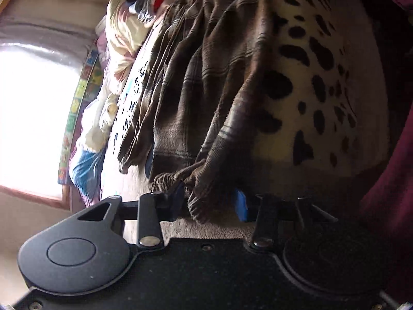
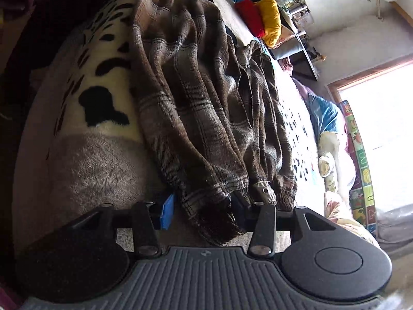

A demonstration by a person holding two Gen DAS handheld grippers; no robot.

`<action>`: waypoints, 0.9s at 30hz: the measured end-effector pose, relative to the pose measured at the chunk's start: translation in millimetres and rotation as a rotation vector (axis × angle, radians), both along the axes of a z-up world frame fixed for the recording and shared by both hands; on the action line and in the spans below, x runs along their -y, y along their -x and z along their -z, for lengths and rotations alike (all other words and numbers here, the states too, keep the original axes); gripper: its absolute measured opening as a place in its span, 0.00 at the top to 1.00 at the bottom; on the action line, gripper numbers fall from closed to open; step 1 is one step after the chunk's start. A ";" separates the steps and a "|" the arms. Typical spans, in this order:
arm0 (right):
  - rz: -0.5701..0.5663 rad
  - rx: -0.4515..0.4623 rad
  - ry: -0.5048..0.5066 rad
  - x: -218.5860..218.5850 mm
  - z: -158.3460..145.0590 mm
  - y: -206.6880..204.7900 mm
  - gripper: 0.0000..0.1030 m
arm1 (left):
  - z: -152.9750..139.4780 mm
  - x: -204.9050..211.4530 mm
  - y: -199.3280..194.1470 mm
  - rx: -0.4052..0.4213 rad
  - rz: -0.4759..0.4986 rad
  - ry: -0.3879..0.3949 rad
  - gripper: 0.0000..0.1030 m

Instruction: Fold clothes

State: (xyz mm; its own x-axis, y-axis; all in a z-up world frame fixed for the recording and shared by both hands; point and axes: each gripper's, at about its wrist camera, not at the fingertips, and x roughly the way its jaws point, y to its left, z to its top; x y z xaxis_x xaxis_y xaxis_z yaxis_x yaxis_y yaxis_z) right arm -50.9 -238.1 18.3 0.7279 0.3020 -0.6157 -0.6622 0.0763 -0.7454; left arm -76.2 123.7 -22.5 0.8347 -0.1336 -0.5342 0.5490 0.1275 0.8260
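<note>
Left wrist view, L to R: bright window (image 1: 33,113) at far left, w/ a colourful patterned strip (image 1: 77,113) along its edge. Next, a heap of pale bedding (image 1: 121,38) and a blue plastic bag (image 1: 86,169). Centre: brown plaid fleece garment (image 1: 206,77), bunched in long folds on a cream fur blanket with dark spots (image 1: 315,82). Its ribbed cuff end hangs down into the left gripper (image 1: 210,204), between the blue pads (image 1: 241,206); pads look pressed on the cloth from both sides, so clamped on the garment. Dark red fabric (image 1: 387,193) at far right.

Right wrist view, L to R: same spotted blanket (image 2: 103,103), then the plaid garment (image 2: 196,108) running top to bottom. Its hem drops between the right gripper (image 2: 204,211) fingers; blue pad (image 2: 167,210) shows on the left side, other pad hidden behind cloth. Jaws closed onto the hem. Further right: red and yellow folded items (image 2: 260,20), window (image 2: 382,134).
</note>
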 end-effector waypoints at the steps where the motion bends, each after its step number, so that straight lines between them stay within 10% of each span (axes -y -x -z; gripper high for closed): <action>1: -0.005 0.008 0.005 0.5 1.7 -0.4 0.55 | 2.0 0.2 -0.3 0.008 0.018 -0.018 0.66; 10: -0.025 -0.039 0.009 -0.4 8.1 -10.4 0.65 | 11.2 2.9 -8.6 0.047 -0.009 0.020 0.90; 19: 0.150 -0.167 -0.234 11.9 -42.2 -35.3 0.78 | -79.2 -17.8 -63.8 -0.103 -0.313 0.582 0.94; 27: 0.283 -0.248 -0.445 24.4 -95.9 -101.4 0.80 | -154.0 -40.2 -157.9 -0.150 -0.439 0.915 0.96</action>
